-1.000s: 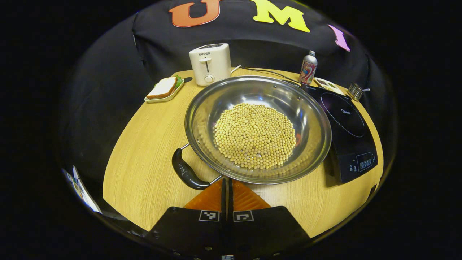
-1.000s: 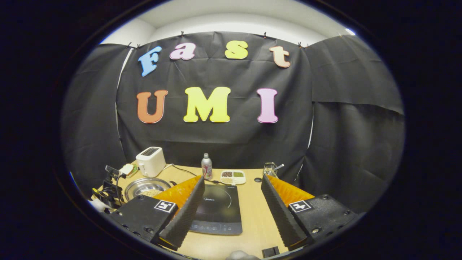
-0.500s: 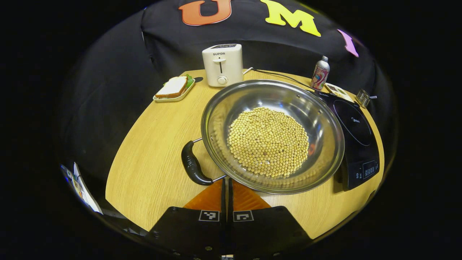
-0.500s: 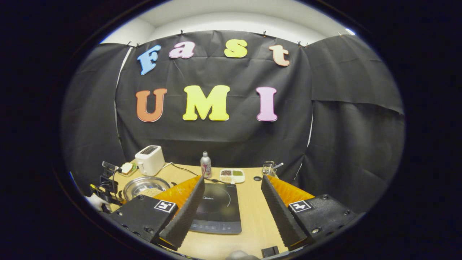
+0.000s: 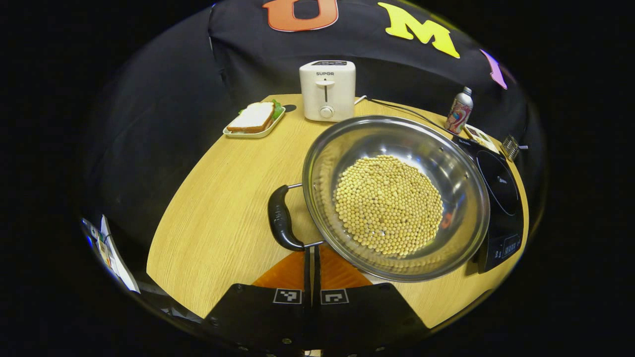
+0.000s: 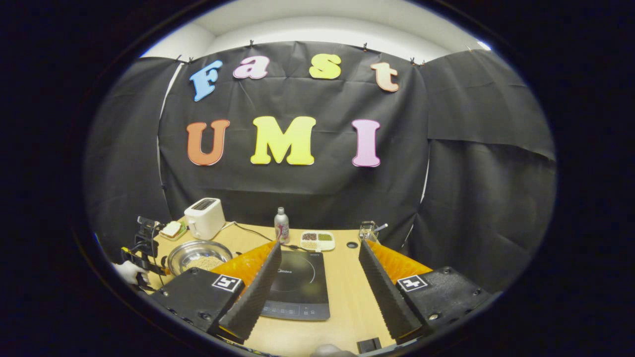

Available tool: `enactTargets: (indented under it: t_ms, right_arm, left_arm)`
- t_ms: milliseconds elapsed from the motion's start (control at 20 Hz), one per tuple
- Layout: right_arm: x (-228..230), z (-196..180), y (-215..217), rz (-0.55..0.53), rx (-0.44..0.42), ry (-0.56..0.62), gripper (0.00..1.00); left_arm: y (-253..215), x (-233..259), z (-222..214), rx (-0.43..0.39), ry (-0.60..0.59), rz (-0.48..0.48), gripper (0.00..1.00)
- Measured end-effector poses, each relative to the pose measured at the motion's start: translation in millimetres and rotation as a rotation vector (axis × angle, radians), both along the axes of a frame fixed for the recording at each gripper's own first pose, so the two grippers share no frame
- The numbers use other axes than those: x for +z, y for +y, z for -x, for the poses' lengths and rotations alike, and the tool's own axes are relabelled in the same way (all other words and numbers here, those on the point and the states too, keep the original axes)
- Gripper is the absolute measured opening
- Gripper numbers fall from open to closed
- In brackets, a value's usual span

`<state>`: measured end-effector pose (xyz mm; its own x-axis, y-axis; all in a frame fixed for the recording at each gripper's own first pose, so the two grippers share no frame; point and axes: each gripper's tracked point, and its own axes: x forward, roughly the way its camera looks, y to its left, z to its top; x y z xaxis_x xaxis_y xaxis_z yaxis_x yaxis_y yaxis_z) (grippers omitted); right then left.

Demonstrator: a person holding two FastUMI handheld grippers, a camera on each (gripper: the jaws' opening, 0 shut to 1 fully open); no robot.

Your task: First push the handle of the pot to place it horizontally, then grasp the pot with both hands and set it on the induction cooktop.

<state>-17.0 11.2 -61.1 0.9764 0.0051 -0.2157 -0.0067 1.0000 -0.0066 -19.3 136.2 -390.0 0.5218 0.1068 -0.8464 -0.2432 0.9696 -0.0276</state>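
Observation:
A wide steel pot (image 5: 397,144) holding soybeans (image 5: 389,206) rests on the wooden table (image 5: 218,218). Its black handle (image 5: 279,218) points left in the left gripper view. My left gripper (image 5: 312,249) is shut, nothing between its fingers, and its tips touch the near end of that handle. The black induction cooktop (image 5: 498,183) lies just right of the pot. In the right gripper view my right gripper (image 6: 319,245) hangs open above the cooktop (image 6: 297,277). To its left are the pot (image 6: 184,252) and the left gripper (image 6: 144,245), held by a hand (image 6: 126,271).
A white toaster (image 5: 327,89) and a sandwich on a tray (image 5: 254,119) stand at the back of the table. A bottle (image 5: 460,110), a divided dish (image 6: 317,240) and a glass jar (image 6: 368,230) sit behind the cooktop. A cable runs behind the pot.
The pot has turned: its handle swung from the near-left side round to the left, with my shut left gripper staying against its near end. The right gripper has hardly moved.

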Motion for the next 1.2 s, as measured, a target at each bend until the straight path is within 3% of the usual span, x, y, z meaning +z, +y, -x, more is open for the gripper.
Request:
enactTargets:
  t_ms: [50,200,250,350,400,750,800,850,900,950,1000,1100,1150,1200]
  right_arm:
    - [-1,0,0,0.002,0.0,0.0,0.99]
    - [1,1,2,0.005,-0.001,0.002,0.97]
    - [-1,1,3,0.006,0.0,0.002,0.97]
    - [-1,0,3,0.006,-0.003,0.006,0.99]
    - [-2,0,4,0.004,-0.005,0.007,0.99]
    - [-5,5,4,0.008,-0.016,0.021,0.99]
    - [-5,5,4,0.008,-0.016,0.023,0.97]
    - [-6,7,4,0.009,-0.018,0.025,0.97]
    - [-5,7,4,0.01,-0.02,0.026,0.97]
    - [-7,7,5,0.011,-0.021,0.029,0.97]
    - [-6,7,5,0.013,-0.022,0.03,0.97]
    - [-7,8,5,0.015,-0.024,0.034,0.99]
    - [-8,8,6,0.015,-0.024,0.036,0.97]
    - [-8,8,7,0.016,-0.023,0.037,0.99]
  left_arm:
    - [3,-1,-3,0.01,-0.002,0.004,0.1]
    - [9,-2,-8,0.014,-0.001,0.003,0.1]
    - [10,-2,-8,0.011,0.0,0.001,0.0]
    - [14,-2,-12,0.012,0.0,0.0,0.0]
    - [17,-1,-15,0.011,0.002,-0.003,0.1]
    - [36,-6,-36,0.045,-0.002,-0.005,0.1]
    - [38,-5,-39,0.045,0.0,-0.009,0.0]
    - [40,-5,-41,0.045,0.0,-0.012,0.1]
    - [42,-6,-44,0.044,0.0,-0.015,0.0]
    - [44,-7,-47,0.044,-0.002,-0.017,0.0]
    - [45,-7,-49,0.045,-0.002,-0.017,0.1]
    - [46,-7,-51,0.045,-0.002,-0.016,0.1]
    - [47,-7,-52,0.043,-0.001,-0.016,0.0]
    - [48,-7,-54,0.04,-0.001,-0.017,0.0]
